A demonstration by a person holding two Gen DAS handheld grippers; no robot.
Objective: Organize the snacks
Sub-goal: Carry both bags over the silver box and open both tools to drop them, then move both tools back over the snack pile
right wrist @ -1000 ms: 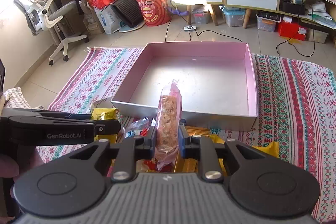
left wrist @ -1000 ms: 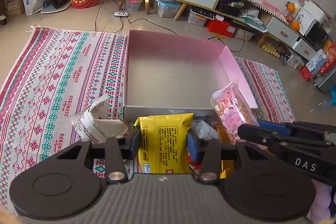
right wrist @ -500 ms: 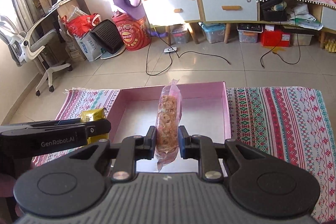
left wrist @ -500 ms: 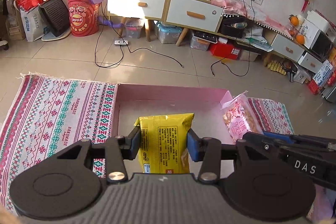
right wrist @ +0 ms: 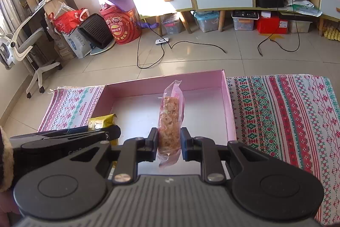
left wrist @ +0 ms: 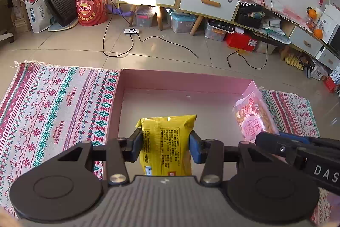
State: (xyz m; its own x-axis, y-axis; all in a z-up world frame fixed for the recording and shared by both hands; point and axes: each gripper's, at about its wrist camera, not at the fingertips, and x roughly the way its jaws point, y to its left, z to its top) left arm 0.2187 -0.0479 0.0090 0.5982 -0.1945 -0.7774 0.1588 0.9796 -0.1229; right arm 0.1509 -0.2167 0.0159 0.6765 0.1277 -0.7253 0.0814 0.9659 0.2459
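- Two snacks in hand: my left gripper (left wrist: 165,145) pinches a yellow foil snack packet (left wrist: 166,144), right gripper (right wrist: 169,143) squeezes a clear pink-printed crisp-bar bag (right wrist: 171,120).
- Both hang above the shallow pink cardboard tray (right wrist: 228,103).
- Light, crinkly, crushable; I'd grip mid-body, gently.
- Versus a second back: loose pile gone from view, tray's far wall nearer.

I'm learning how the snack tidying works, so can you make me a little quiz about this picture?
1. What colour is the packet in the left gripper?
2. True or false: the pink box already has snacks lying in it.
3. The right gripper holds: A) an orange, B) a clear packet of crispy cake, C) nothing.

Key: 1. Yellow; it is the yellow packet. 2. False, its floor is bare. 3. B.
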